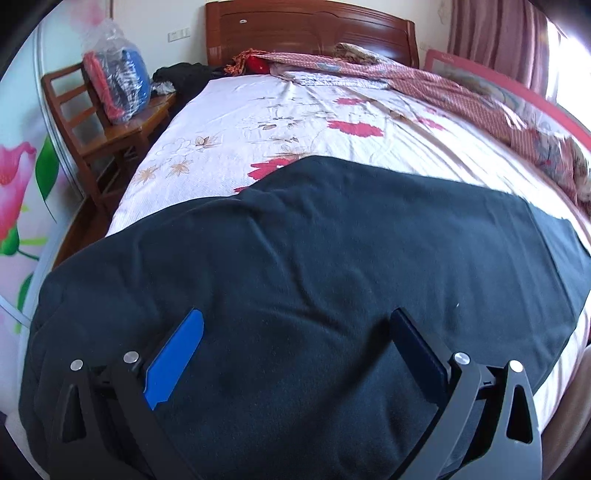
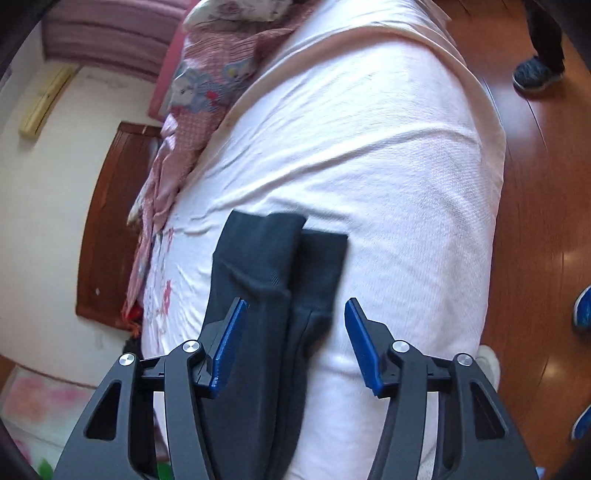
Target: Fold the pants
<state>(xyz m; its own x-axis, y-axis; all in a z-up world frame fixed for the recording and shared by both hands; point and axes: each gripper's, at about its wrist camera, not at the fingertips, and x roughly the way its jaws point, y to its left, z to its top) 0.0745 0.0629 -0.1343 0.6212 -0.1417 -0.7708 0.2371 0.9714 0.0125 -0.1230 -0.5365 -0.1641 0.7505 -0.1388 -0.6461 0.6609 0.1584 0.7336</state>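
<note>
Dark navy pants (image 1: 332,258) lie spread flat across the near part of a bed with a white flowered sheet (image 1: 258,122). My left gripper (image 1: 295,314) hovers just over the wide part of the pants, its blue pads far apart and nothing pinched between them. In the right wrist view the picture is rolled sideways. The two leg ends of the pants (image 2: 280,254) rest on the white sheet (image 2: 369,147), one overlapping the other. My right gripper (image 2: 295,302) stands open above them; the cloth runs under the gap and the pads do not press it.
A wooden chair (image 1: 92,147) holding a plastic bag of clothes (image 1: 118,81) stands left of the bed. A headboard (image 1: 310,29) and a pink quilt (image 1: 480,103) line the far and right sides. On the wooden floor (image 2: 535,221) is a person's shoe (image 2: 535,74).
</note>
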